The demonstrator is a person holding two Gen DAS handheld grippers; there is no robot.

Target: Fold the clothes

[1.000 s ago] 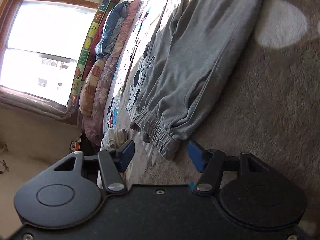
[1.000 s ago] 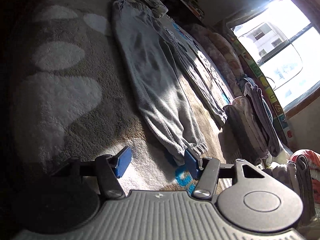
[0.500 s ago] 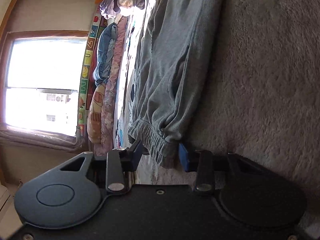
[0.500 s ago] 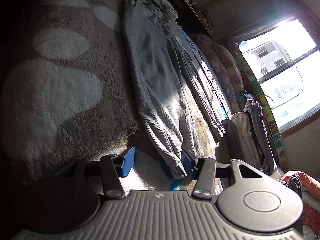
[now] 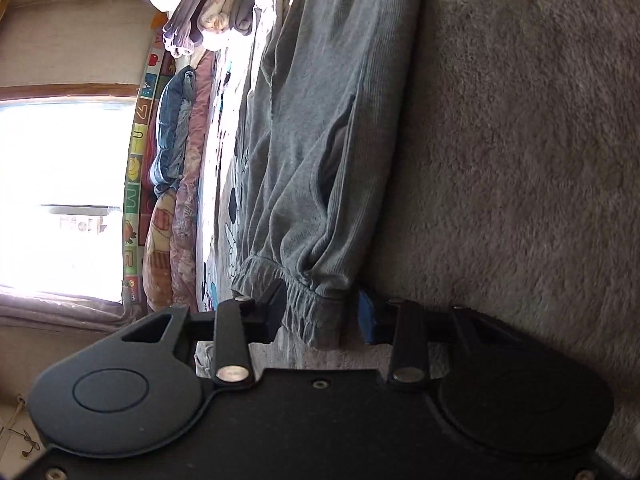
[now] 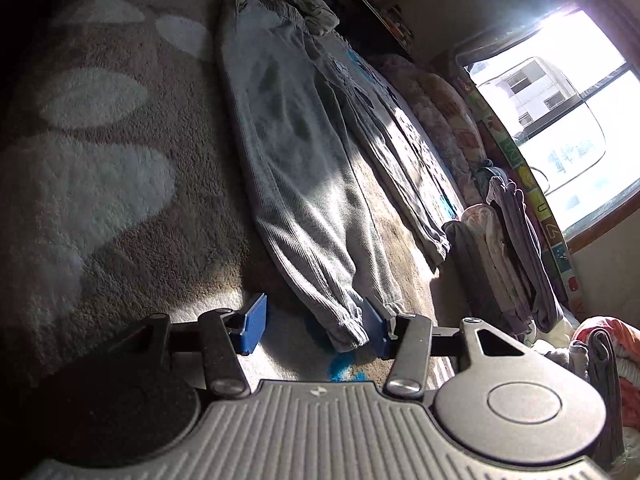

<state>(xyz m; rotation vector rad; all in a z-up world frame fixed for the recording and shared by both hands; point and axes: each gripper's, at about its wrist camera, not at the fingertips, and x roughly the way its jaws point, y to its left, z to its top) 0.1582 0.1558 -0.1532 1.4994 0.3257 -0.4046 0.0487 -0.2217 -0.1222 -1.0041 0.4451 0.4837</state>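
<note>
Grey ribbed sweatpants lay flat, lengthwise on a shaggy brown rug with pale spots. Left gripper at one elastic cuff, blue-padded jaws apart, cuff between them. Right gripper at the other leg's cuff, jaws also apart, straddling it. Folded clothes stack beside the sweatpants, window side.

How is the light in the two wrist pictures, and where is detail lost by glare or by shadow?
Left wrist view: the window is burnt to white, nothing outside is readable; the grey trousers are evenly lit and sharp. Right wrist view: the window glares too, sunlight falls in patches over the trousers, while the carpet at far left sinks into deep shadow. Both views bend straight edges, fisheye style.
</note>
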